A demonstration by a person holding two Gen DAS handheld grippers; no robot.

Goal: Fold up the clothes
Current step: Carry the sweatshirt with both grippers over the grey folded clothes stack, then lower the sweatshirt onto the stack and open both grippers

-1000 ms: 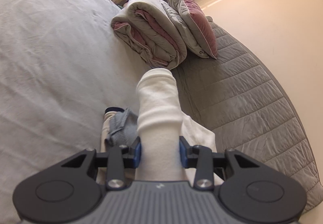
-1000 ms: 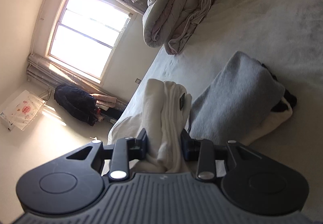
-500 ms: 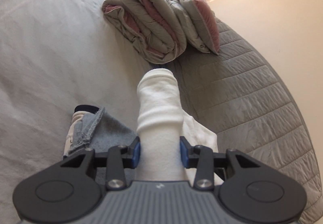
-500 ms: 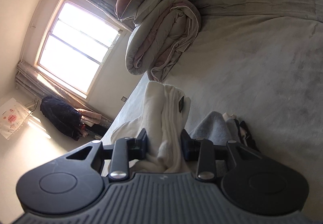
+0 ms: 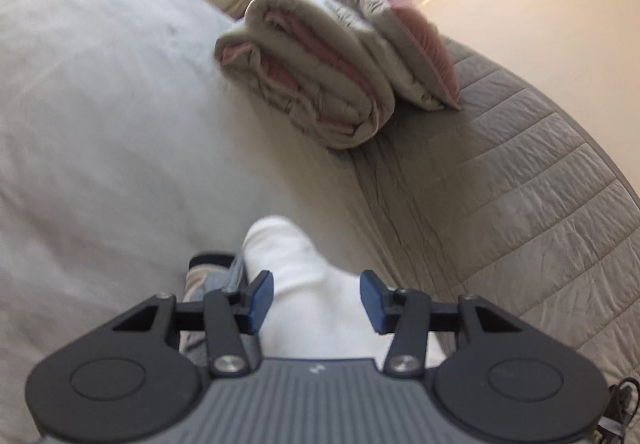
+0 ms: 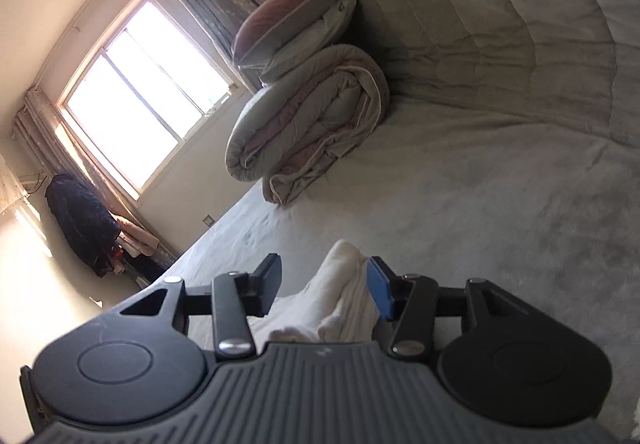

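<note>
A white folded garment [image 5: 296,276] lies low between the blue pads of my left gripper [image 5: 316,300], which is open, with slack at the right pad. Beside it on the left, a grey garment [image 5: 212,280] with a dark edge pokes out on the bed sheet [image 5: 100,104]. In the right wrist view the same white garment [image 6: 340,296] leans against the right pad of my right gripper [image 6: 324,284]. That gripper is open too, with a clear gap on its left side.
A rolled grey-and-pink duvet [image 5: 316,84] and a pink pillow [image 5: 400,40] sit at the head of the bed on a quilted grey cover [image 5: 520,184]. The right wrist view shows a bright window [image 6: 148,92] and dark clothes [image 6: 84,220] hanging by the wall.
Both grippers have opened and let go of the white garment, which has sunk lower between the fingers. Both have pulled back and tilted, and the grey garment has slipped mostly out of sight.
</note>
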